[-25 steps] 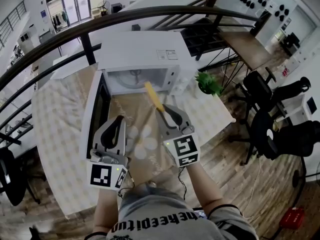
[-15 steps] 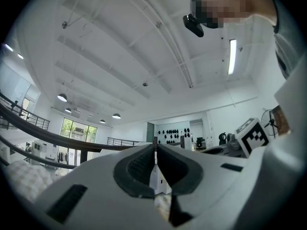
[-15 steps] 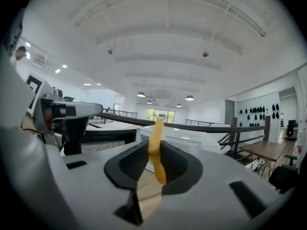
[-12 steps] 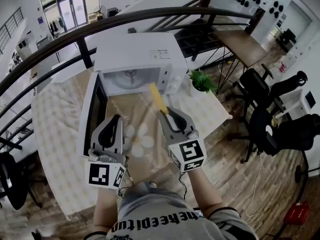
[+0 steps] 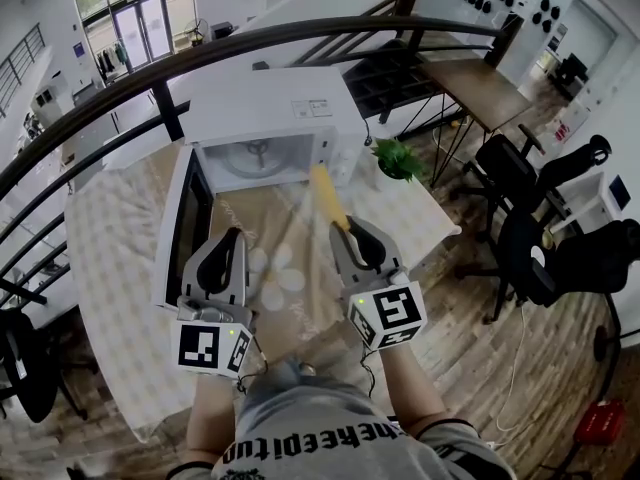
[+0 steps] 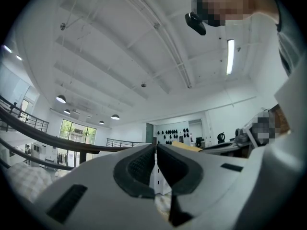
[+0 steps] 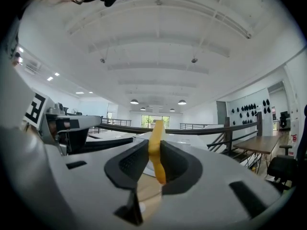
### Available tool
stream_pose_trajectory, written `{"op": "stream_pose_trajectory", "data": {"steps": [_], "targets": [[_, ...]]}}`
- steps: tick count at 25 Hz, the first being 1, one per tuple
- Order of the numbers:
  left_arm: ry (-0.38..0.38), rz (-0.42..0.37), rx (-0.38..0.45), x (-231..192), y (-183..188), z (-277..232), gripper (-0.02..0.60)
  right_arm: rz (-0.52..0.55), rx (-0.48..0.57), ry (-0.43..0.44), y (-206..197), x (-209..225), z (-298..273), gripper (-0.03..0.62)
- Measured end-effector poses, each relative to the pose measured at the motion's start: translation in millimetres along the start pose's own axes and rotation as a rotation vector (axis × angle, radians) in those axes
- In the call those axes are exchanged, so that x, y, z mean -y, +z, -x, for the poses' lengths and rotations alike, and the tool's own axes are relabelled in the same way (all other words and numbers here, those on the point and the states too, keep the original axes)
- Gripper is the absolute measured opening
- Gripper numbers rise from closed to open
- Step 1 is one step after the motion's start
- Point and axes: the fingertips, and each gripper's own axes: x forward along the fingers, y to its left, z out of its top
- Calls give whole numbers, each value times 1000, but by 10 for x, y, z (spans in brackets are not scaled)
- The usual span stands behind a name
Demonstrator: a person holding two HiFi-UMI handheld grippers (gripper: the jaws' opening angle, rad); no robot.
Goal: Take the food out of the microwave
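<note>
Food (image 5: pixel 329 196): a long yellow piece, out of the microwave (image 5: pixel 268 116), in the air over the table (image 5: pixel 112 253) in front of the open cavity. Far tip toward the lower right corner of the opening, near end down between the jaws. Pinched at that near end by the right gripper (image 5: pixel 346 231); in the right gripper view, both dark pads (image 7: pixel 133 163) tight against the yellow piece (image 7: pixel 155 145), jaws of that gripper (image 7: pixel 154 153) held part-way apart by it.

To the left, just beside, the left gripper (image 5: pixel 234 238), also over the table. Jaws pressed together, with nothing between them in the left gripper view (image 6: pixel 156 158).

Behind, white microwave on the far part of the table, door (image 5: pixel 188 226) swung wide to the left, close by the left gripper. Glass plate (image 5: pixel 256 154) bare inside the cavity.

Checked cloth over the table. Small green plant (image 5: pixel 397 158) right of the microwave. Dark railing (image 5: pixel 250 36) curving behind, black chairs (image 5: pixel 522 173) on the wooden floor at right.
</note>
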Motion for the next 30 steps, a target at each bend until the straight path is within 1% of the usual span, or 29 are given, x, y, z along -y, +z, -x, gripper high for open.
{"op": "stream_pose_trajectory", "data": {"steps": [8,19,30], "targets": [[-10,0,3,120,40,47,15,-35,32,-27,63,58,235,78],[-34,-5,15,296,107,108,15,-49,83,-51,218,102,506,80],[-30,-16,20,328,130,153,15,-61,131,-75,317,150,613,80]]}}
